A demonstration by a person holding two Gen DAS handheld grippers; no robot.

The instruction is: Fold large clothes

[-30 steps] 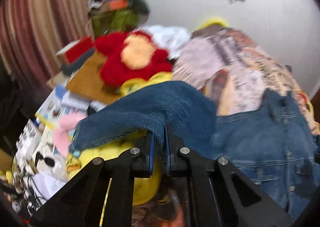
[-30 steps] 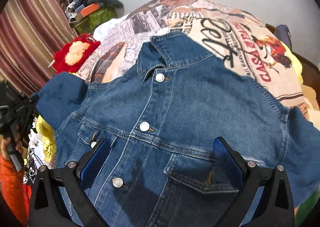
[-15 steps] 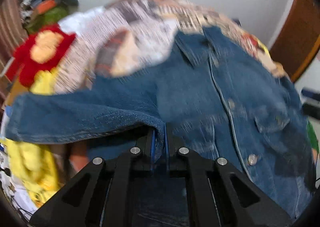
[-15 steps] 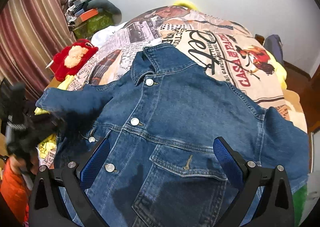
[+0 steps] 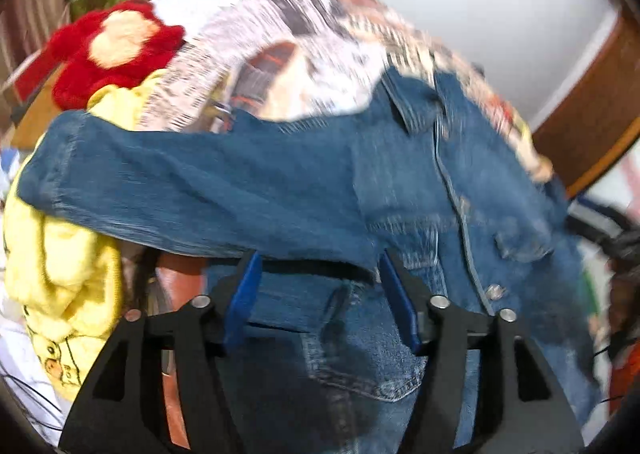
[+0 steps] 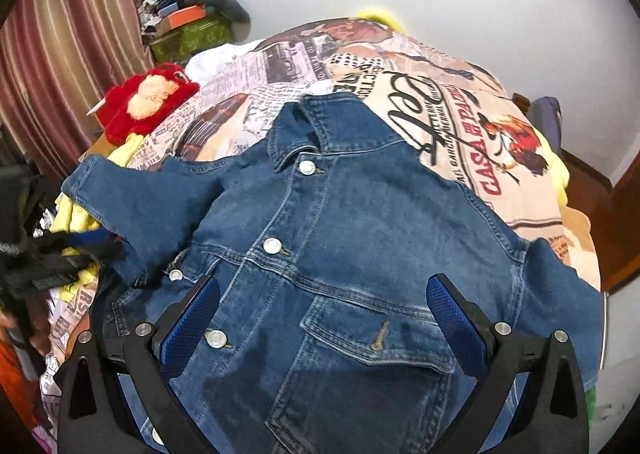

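1. Both tools over my denim jacket [image 6: 344, 238], lying buttoned, front up, on the bed's newspaper-print cover [image 6: 460, 110].
2. Left tool [image 5: 320, 294] opening, sleeve [image 5: 192, 190] draped just ahead, pads not pinching.
3. Right tool [image 6: 320, 318] spread wide, empty.

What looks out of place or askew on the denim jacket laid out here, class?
The denim jacket lies buttoned and mostly flat, but its sleeve sticks out sideways over the bed edge, resting on yellow fabric, unfolded.

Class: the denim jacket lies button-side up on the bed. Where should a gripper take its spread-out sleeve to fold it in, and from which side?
Probably the cuff end of the sleeve: it lies flat, free-edged, overhanging the bed's side. Approach from that outer side, jaws pinching the edge.
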